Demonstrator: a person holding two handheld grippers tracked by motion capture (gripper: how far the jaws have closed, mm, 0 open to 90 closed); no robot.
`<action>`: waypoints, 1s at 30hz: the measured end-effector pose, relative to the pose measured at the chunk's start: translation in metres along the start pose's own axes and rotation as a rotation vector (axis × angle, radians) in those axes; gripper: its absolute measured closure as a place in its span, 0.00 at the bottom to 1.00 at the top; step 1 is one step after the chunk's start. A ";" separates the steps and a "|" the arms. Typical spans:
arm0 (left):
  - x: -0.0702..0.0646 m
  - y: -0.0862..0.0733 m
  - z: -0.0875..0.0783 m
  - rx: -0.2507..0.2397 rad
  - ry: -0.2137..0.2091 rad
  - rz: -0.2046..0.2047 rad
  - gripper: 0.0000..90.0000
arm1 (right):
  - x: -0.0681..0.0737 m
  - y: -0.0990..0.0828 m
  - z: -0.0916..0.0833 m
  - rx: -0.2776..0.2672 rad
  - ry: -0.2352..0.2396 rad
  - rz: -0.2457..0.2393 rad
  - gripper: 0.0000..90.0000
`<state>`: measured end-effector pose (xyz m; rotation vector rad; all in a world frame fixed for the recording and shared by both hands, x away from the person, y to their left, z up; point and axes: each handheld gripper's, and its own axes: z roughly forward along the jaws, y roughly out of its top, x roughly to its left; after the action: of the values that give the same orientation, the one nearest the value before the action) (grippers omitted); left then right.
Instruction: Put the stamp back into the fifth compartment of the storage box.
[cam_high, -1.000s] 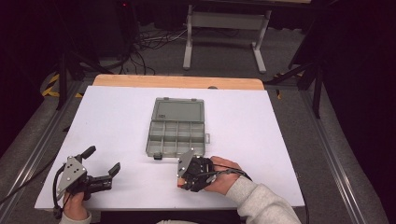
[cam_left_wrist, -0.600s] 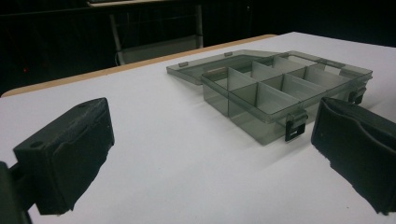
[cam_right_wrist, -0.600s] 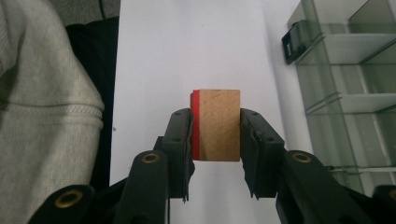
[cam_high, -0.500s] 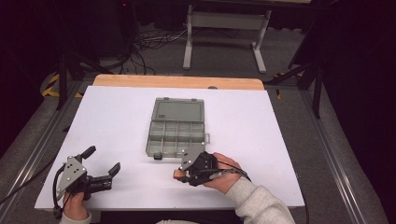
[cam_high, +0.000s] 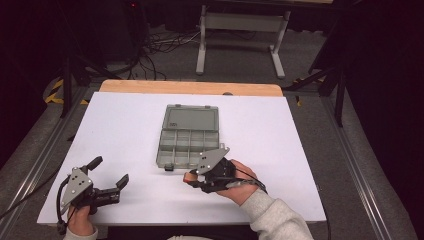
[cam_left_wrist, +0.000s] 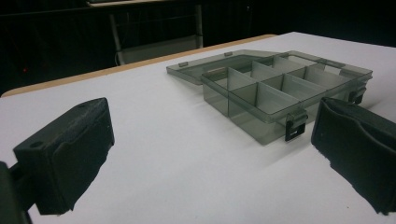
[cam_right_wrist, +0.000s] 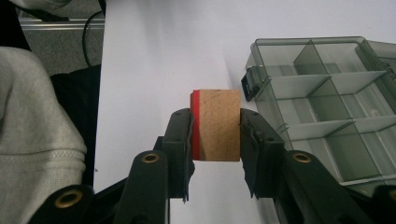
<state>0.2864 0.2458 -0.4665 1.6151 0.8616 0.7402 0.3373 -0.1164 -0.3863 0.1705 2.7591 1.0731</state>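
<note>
High view first: compared with a second ago, the right gripper (cam_high: 192, 179) has swung a little, its tip now pointing toward the left edge of the white surface (cam_high: 125, 125) rather than sitting tucked against the front of the organiser box (cam_high: 189, 135). The wooden block (cam_high: 188, 176) has travelled with it, so the grip has not slipped. My reading is that the block is being lined up for one of the box's compartments, with the placing not yet done.

Right gripper view gives the block (cam_right_wrist: 216, 125) plainly: a small piece of pale, grainy wood with one face painted red, squeezed between the two black jaws and held clear above the white surface, just beside the box's front latch (cam_right_wrist: 251, 80). The box (cam_right_wrist: 327, 107) is smoky clear plastic, lid laid flat open behind it, dividers upright, compartments apparently empty (one faint speck aside).

The left gripper (cam_high: 107, 175) sits near the front left corner, unmoved, its jaws spread wide with nothing between them.
</note>
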 end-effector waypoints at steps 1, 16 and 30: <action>0.000 0.000 0.000 0.000 0.000 0.000 0.00 | 0.000 0.001 0.000 -0.004 -0.004 0.000 0.73; 0.001 0.000 0.000 0.000 0.001 0.000 0.00 | -0.008 0.014 0.007 -0.016 -0.035 -0.002 0.73; 0.001 0.000 -0.001 0.000 0.002 0.000 0.00 | -0.020 0.029 0.016 -0.007 -0.054 -0.010 0.73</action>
<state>0.2865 0.2469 -0.4663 1.6148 0.8632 0.7414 0.3617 -0.0881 -0.3754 0.1812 2.7050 1.0601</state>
